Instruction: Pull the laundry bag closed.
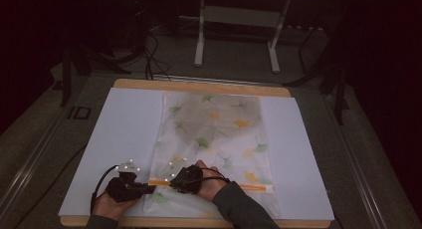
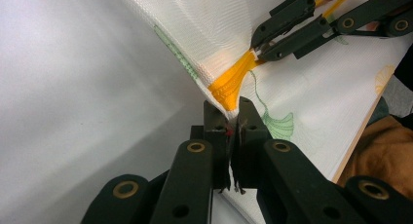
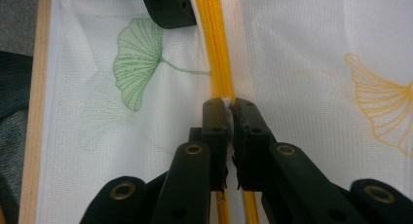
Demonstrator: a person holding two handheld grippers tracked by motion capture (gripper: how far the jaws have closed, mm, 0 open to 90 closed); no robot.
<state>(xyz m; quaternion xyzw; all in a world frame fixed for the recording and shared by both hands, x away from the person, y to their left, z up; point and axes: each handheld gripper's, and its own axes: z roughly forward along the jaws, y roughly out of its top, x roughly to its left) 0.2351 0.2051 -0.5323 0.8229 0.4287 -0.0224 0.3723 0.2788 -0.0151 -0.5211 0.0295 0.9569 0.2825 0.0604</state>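
A white mesh bag [image 1: 214, 134] printed with green and yellow ginkgo leaves lies flat on a white sheet. An orange zipper [image 1: 249, 186] runs across its near end. My left gripper [image 1: 151, 189] [image 2: 228, 107] is shut on the bag's corner, where the zipper's end [image 2: 226, 85] lifts off the sheet. Just to its right, my right gripper [image 1: 172, 180] [image 3: 229, 104] is shut on the zipper [image 3: 214, 39], its jaws pinching the orange track. In the left gripper view the right gripper [image 2: 257, 49] shows nipping the zipper a little farther along.
The white sheet [image 1: 124, 139] covers a wooden tabletop [image 1: 199, 84], whose edge shows at front and back. A metal table frame [image 1: 239, 20] stands on the dark floor beyond. A sleeve [image 1: 244, 209] comes in from the bottom.
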